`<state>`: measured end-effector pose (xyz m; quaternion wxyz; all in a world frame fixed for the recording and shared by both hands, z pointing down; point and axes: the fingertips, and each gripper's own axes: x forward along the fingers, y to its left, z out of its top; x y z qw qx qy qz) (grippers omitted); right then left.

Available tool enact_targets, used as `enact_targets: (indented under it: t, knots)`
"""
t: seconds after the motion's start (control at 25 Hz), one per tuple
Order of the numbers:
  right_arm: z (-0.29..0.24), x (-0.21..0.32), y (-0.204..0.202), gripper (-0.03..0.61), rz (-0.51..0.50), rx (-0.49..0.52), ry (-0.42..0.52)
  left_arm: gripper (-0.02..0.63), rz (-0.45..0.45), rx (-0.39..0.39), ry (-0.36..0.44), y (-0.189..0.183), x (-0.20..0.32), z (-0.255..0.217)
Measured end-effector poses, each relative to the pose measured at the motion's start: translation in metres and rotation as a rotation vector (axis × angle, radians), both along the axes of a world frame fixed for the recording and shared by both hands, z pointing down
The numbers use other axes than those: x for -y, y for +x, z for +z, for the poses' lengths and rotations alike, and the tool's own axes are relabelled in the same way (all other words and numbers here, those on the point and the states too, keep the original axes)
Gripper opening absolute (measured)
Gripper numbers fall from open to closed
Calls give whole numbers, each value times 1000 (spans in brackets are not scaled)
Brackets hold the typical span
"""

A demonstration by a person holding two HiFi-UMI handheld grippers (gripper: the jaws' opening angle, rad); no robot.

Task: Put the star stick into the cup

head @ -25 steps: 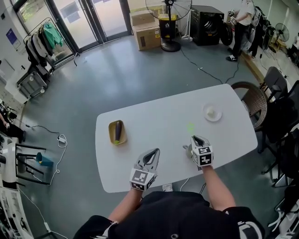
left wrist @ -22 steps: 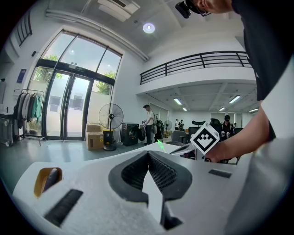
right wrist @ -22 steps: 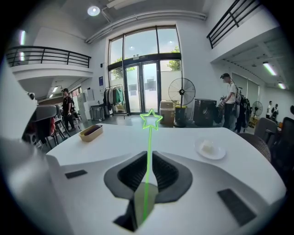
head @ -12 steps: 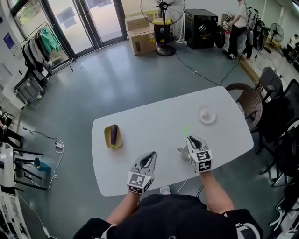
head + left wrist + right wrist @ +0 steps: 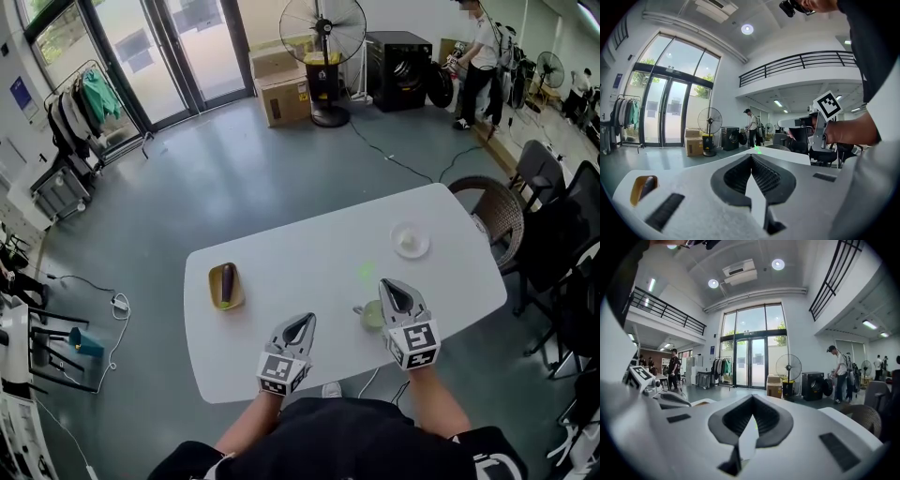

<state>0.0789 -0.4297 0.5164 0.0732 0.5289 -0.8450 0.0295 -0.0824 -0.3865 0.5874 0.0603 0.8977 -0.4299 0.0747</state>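
Observation:
The star stick [image 5: 366,274] shows as a small bright green shape lying on the white table [image 5: 309,253], just beyond the cup. The pale cup [image 5: 372,316] stands near the table's front edge, close to the left of my right gripper [image 5: 388,284]. That gripper is shut and holds nothing, its tip short of the star stick. My left gripper [image 5: 306,321] is also shut and empty, near the front edge left of the cup. In the left gripper view the jaws [image 5: 751,155] meet at a point, with the star stick [image 5: 757,150] a green speck past them. The right gripper view shows the jaws [image 5: 752,398] closed.
A yellow dish [image 5: 215,291] with a dark eggplant [image 5: 226,280] sits at the table's left. A white plate [image 5: 410,241] with a pale item sits at the right. Chairs [image 5: 539,234] stand along the right side. A person [image 5: 473,56], a fan [image 5: 323,37] and boxes are far behind.
My right gripper has drawn back toward the front edge, so the cup now shows beside its left. The left gripper has hardly moved. The head view has shifted slightly.

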Motion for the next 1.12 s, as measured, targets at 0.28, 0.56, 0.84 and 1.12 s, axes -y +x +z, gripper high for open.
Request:
enact_targets:
  t: [0.28, 0.56, 0.84, 1.12]
  knots:
    - [-23, -19, 4, 3, -6, -48, 93, 11, 8, -4, 21, 11, 1, -12]
    - [-14, -34, 7, 3, -5, -39, 84, 11, 40, -10, 12, 16, -9, -6]
    - [-12, -35, 11, 3, 18, -40, 84, 11, 53, -21, 7, 21, -11, -4]
    - [-3, -32, 15, 3, 40, -19, 74, 11, 65, -37, 46, 30, -10, -9]
